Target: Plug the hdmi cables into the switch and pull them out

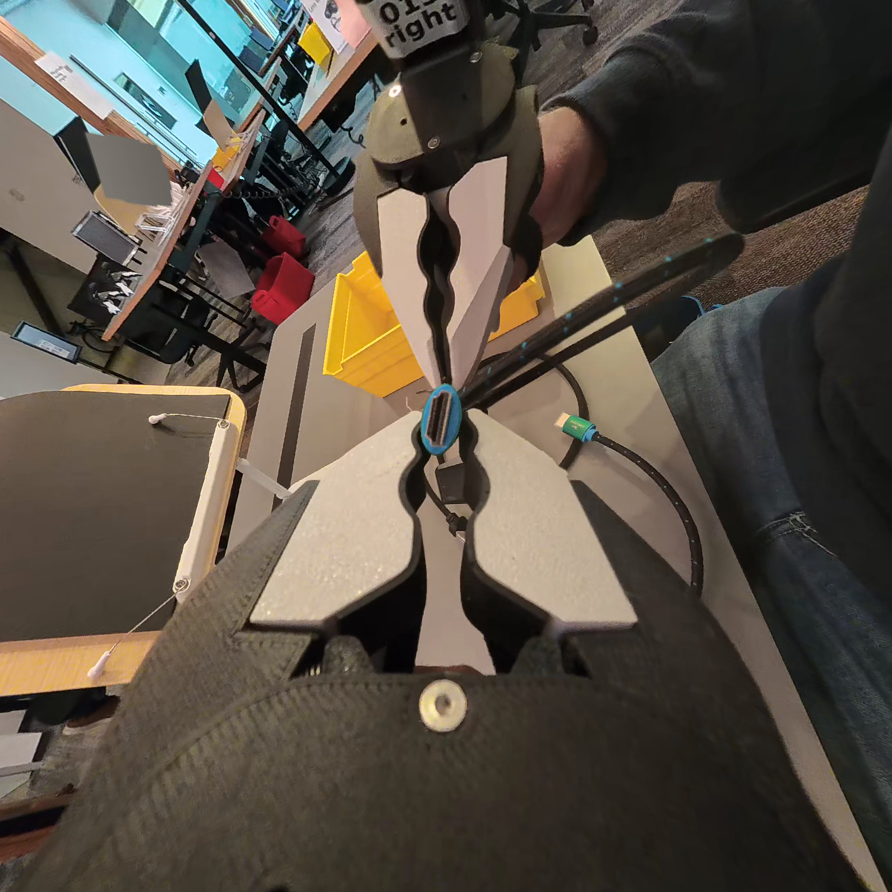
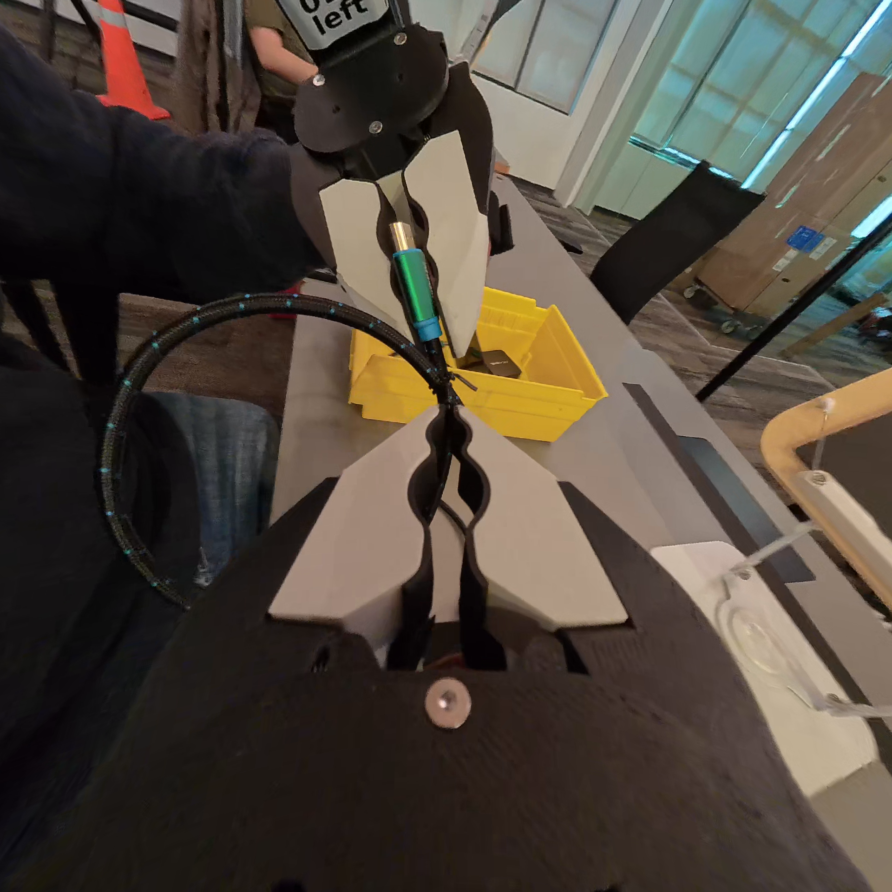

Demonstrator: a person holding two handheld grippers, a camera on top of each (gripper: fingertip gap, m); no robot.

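Your left gripper is closed on the green metal HDMI plug with a blue collar: the collar sits pinched between the white fingertips. The plug's open metal end points back along the finger gap toward the left wrist camera. From the right wrist view, the same plug lies lengthwise in that gap, raised above the grey table.

Your right gripper faces the left one, tip to tip. It is clamped on the black braided cable flecked with blue just behind the plug. From there the cable loops out in a wide arc toward your lap.

A second green HDMI plug lies loose on the table, to the right of the left gripper's fingers and apart from both tools. The yellow plastic bin stands just beyond the meeting fingertips, with a small black box inside.
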